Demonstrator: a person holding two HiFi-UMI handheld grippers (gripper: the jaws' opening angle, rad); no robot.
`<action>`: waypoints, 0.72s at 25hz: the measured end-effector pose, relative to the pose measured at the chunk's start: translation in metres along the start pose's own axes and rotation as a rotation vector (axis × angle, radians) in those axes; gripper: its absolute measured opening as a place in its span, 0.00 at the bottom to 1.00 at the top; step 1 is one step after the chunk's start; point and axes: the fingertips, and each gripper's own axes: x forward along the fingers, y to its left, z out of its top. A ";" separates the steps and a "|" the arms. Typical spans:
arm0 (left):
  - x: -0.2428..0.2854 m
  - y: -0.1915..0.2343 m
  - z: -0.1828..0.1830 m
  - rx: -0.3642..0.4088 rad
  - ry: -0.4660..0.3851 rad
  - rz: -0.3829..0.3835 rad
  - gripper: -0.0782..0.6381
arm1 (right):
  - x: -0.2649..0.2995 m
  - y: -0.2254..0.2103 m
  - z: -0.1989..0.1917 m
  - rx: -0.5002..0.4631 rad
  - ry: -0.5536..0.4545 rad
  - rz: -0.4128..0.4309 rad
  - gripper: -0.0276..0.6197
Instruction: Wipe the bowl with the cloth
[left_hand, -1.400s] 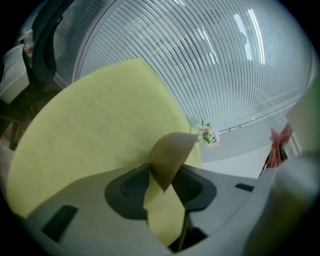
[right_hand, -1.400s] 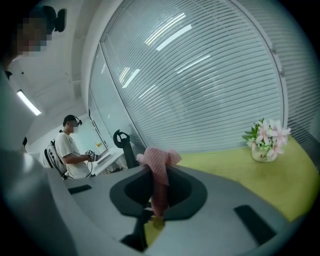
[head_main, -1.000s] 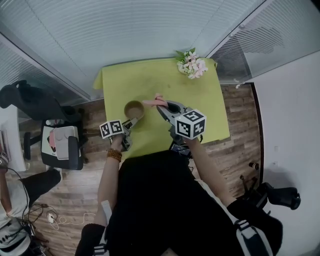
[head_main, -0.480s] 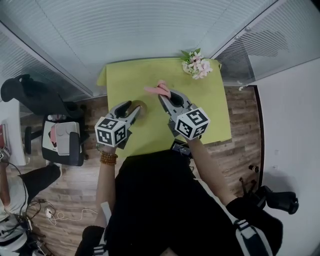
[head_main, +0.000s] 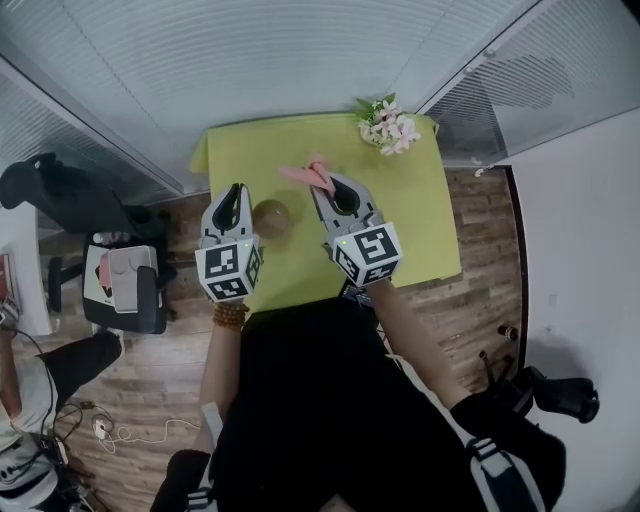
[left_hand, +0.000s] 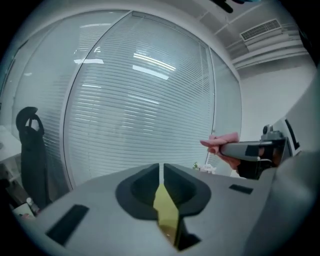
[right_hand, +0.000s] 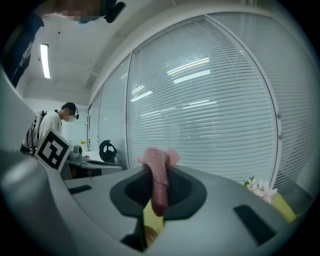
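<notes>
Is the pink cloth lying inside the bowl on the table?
No: the cloth is pinched in the right gripper, whose jaws are shut on it, apart from the bowl.

Blinded glass walls (head_main: 250, 70), wood floor (head_main: 485, 250), green table (head_main: 400, 220)

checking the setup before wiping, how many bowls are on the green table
1: the brown bowl sits on the green table, seen between the left tongs and the right tongs, which may hide a little of the table.

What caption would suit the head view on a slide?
The right claw holds the pink cloth above the green table; the left claw, just closed on nothing, hovers near the brown bowl.
</notes>
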 end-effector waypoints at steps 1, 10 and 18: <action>0.001 0.000 -0.002 0.003 0.009 0.001 0.16 | 0.000 -0.002 -0.002 0.010 0.003 -0.004 0.09; 0.002 0.004 -0.023 0.006 0.084 0.017 0.16 | -0.008 -0.014 -0.006 0.063 -0.016 -0.020 0.09; 0.002 0.000 -0.034 0.001 0.119 0.011 0.16 | -0.016 -0.028 -0.009 0.077 -0.013 -0.041 0.09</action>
